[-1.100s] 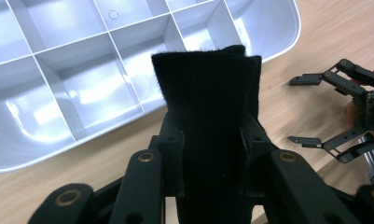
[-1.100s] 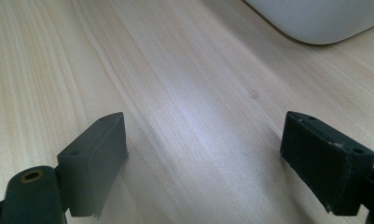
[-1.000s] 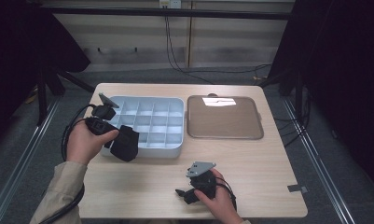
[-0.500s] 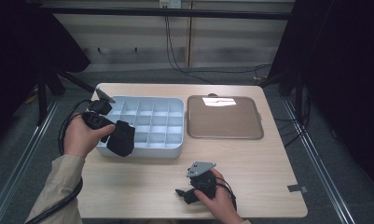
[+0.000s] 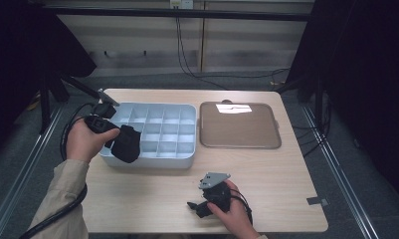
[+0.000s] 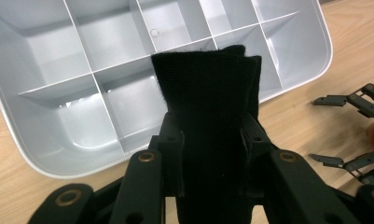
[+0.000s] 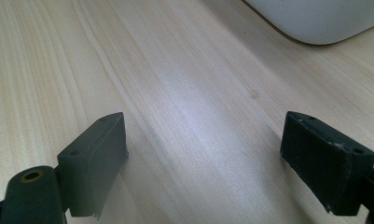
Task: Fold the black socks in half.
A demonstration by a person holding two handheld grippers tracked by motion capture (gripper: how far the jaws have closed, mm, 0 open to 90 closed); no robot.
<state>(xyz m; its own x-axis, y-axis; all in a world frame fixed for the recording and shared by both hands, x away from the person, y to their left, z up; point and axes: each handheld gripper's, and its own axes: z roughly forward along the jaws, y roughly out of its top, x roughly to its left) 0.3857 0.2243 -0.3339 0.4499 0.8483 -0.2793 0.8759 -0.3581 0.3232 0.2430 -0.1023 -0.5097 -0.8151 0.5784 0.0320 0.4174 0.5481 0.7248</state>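
Left gripper is hovering over the near left corner of the divided grey organiser tray, jaws partly closed and clamping a folded black cloth. In the left gripper view the cloth is standing up between the two jaws, pads pressing its sides, its top edge above the tray's near compartments. Cloth is hanging in the air, not resting in any compartment.

Right gripper is sitting low on the wooden desk near the front edge, well apart from the tray. In the right gripper view its jaws are standing wide open with bare desk between them, holding nothing.

A flat brown tray is lying just beside the organiser, on its right.
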